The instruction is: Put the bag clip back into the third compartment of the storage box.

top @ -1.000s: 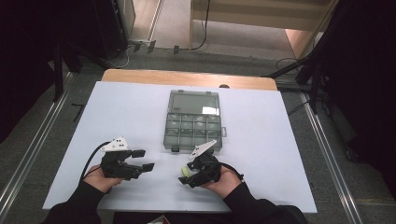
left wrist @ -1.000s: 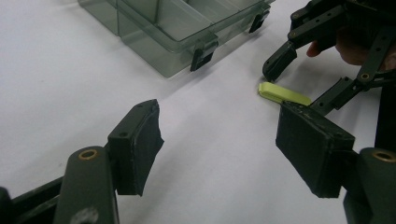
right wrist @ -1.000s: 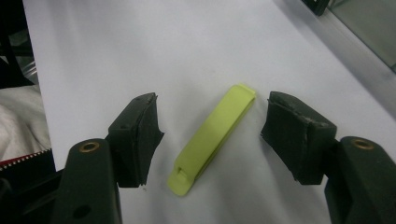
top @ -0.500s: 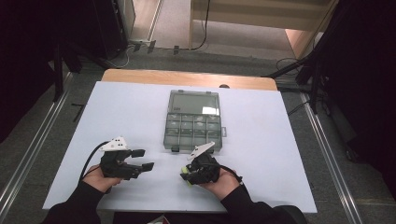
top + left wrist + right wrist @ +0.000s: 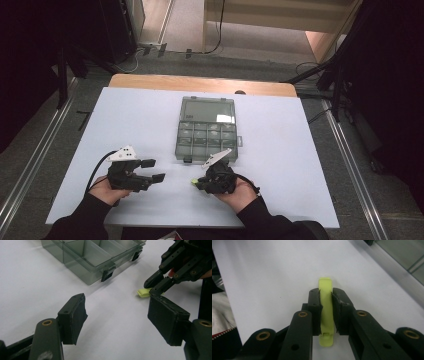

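Note:
A small yellow-green plastic piece [image 5: 325,285] lies flat on the white table, its tip showing in the high view [image 5: 192,182]. My right gripper [image 5: 326,300] has just been closing and now has both pads against the piece's sides, low on the table in front of the box [image 5: 197,184]. In the left gripper view, the right gripper [image 5: 156,283] holds the same piece [image 5: 143,292]. My left gripper [image 5: 155,169] rests to the left, jaws wide open with nothing between them [image 5: 117,320].
A clear grey compartment box [image 5: 207,130] stands open mid-table, lid folded back, its latches facing me [image 5: 87,260]. The white table top [image 5: 125,115] has a wooden edge at the far side. Metal rails run along both sides of the table.
The right gripper's jaws have drawn together around the yellow-green piece. Both hands stayed where they were, and the left gripper has stayed open.

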`<state>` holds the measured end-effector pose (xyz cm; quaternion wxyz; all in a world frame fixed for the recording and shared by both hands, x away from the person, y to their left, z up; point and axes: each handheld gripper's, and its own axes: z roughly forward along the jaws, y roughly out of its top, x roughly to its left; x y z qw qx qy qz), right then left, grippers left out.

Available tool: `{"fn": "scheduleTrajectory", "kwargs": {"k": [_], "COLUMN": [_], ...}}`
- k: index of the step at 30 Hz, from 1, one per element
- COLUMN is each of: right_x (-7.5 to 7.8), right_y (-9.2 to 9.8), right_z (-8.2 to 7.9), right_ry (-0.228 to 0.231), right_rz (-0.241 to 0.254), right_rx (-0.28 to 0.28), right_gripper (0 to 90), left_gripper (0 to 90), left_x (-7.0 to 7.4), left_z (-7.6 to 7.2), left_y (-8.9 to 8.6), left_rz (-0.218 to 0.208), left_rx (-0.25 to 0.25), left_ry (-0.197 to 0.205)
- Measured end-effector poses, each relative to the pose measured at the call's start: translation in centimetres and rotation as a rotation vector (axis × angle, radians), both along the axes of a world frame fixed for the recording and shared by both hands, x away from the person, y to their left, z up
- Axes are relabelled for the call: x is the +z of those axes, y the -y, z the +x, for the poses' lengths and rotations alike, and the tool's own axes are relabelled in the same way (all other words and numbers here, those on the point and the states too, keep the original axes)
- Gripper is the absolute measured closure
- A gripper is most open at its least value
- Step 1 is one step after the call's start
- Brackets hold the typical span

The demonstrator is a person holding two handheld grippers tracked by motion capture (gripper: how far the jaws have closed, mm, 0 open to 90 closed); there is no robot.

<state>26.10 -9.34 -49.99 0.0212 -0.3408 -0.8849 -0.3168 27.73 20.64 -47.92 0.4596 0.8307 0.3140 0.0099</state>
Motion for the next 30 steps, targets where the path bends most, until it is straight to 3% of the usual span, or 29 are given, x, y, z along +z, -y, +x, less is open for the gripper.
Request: {"fn": "scheduleTrajectory", "kwargs": {"k": [3, 11, 30], "right_x": [0.3, 0.9, 1.7], "right_y": [0.4, 1.9, 4.6], "right_z": [0.3, 0.5, 0.9], "right_ry": [-0.020, -0.022, -0.024], "right_rz": [0.029, 0.078, 0.130], "right_rx": [-0.001, -0.037, -0.097], "right_gripper": [79.2, 79.3, 79.4], "left_gripper": [30.0, 30.1, 30.1], "left_x": [0.0, 0.0, 0.1], "left_z": [0.3, 0.8, 1.8], "left_y": [0.1, 0.6, 1.9], "left_rz": [-0.008, -0.007, -0.007], "left_rx": [-0.006, -0.029, -0.083], "left_ry": [-0.002, 0.003, 0.026]}}
